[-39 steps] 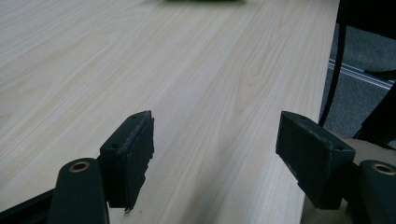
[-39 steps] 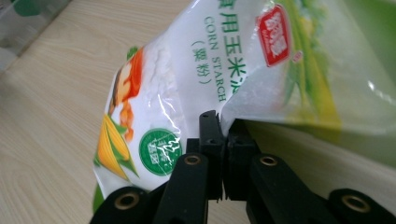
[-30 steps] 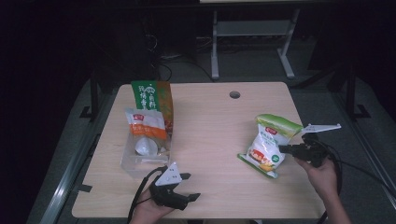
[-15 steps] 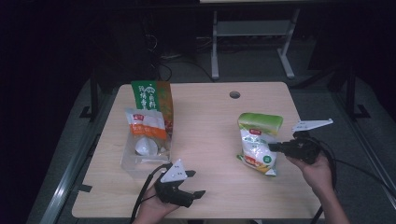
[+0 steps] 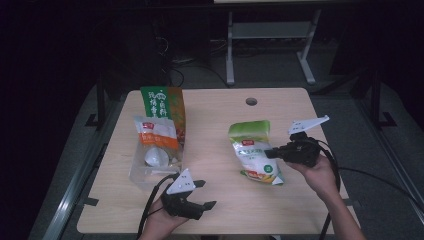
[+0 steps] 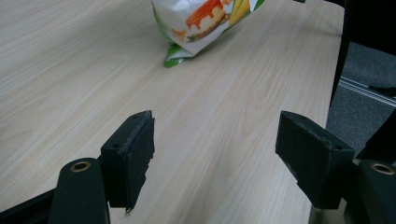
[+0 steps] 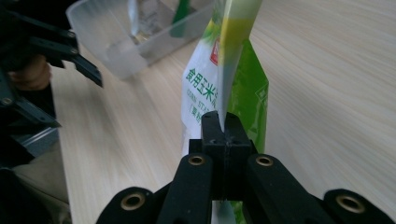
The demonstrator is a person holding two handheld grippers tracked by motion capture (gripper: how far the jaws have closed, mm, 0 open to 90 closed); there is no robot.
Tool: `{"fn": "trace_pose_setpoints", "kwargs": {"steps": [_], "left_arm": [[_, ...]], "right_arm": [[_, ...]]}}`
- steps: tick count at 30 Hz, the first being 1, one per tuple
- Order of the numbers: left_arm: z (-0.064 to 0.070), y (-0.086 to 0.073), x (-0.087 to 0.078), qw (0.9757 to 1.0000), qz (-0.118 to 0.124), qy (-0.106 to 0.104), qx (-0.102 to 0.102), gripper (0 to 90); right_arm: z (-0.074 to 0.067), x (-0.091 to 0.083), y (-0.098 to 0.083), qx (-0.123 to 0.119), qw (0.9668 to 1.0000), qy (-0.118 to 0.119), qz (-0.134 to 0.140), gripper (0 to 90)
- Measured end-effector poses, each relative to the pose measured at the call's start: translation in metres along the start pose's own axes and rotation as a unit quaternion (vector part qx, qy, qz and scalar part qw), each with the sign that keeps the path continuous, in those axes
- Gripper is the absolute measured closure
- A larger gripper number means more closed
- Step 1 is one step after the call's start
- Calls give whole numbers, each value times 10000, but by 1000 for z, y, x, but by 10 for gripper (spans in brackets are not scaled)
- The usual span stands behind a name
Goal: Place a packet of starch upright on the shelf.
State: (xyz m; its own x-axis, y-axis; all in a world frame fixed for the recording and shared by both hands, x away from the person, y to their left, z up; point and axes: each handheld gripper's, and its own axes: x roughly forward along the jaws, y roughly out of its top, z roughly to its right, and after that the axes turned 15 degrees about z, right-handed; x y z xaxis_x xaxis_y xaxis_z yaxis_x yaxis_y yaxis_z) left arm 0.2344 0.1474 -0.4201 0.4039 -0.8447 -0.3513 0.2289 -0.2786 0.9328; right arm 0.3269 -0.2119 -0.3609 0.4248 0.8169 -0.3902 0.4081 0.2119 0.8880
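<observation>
A green and white snack bag point(image 5: 251, 149) lies tilted right of the table's middle. My right gripper point(image 5: 269, 153) is shut on its right edge. In the right gripper view the jaws point(image 7: 223, 127) pinch the bag's thin seam, and the bag point(image 7: 229, 79) rises upright ahead of them. My left gripper point(image 5: 206, 194) hovers near the front edge, open, with nothing between its pads point(image 6: 135, 144). The bag's lower corner point(image 6: 201, 23) lies some way ahead of the left gripper point(image 6: 217, 137).
A clear plastic tub point(image 5: 145, 172) at the left holds a green and orange bag point(image 5: 162, 105) and a white and orange packet point(image 5: 156, 134). The wooden table point(image 5: 235, 200) has a cable hole point(image 5: 251, 101) at the back. Cables trail off the front edge.
My right gripper has carried the green and white bag leftward toward the table's middle. The left gripper has shifted only slightly and stays open.
</observation>
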Motion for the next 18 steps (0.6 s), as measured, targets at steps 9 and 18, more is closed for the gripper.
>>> {"fn": "trace_pose_setpoints", "kwargs": {"steps": [9, 18], "left_arm": [[-3, 2, 12, 9999, 5, 156, 6, 246], [-6, 9, 39, 9998, -61, 122, -108, 240]], "right_arm": [[-14, 32, 0, -250, 9979, 588, -44, 898], [-17, 27, -15, -655, 9935, 924, -74, 892]]}}
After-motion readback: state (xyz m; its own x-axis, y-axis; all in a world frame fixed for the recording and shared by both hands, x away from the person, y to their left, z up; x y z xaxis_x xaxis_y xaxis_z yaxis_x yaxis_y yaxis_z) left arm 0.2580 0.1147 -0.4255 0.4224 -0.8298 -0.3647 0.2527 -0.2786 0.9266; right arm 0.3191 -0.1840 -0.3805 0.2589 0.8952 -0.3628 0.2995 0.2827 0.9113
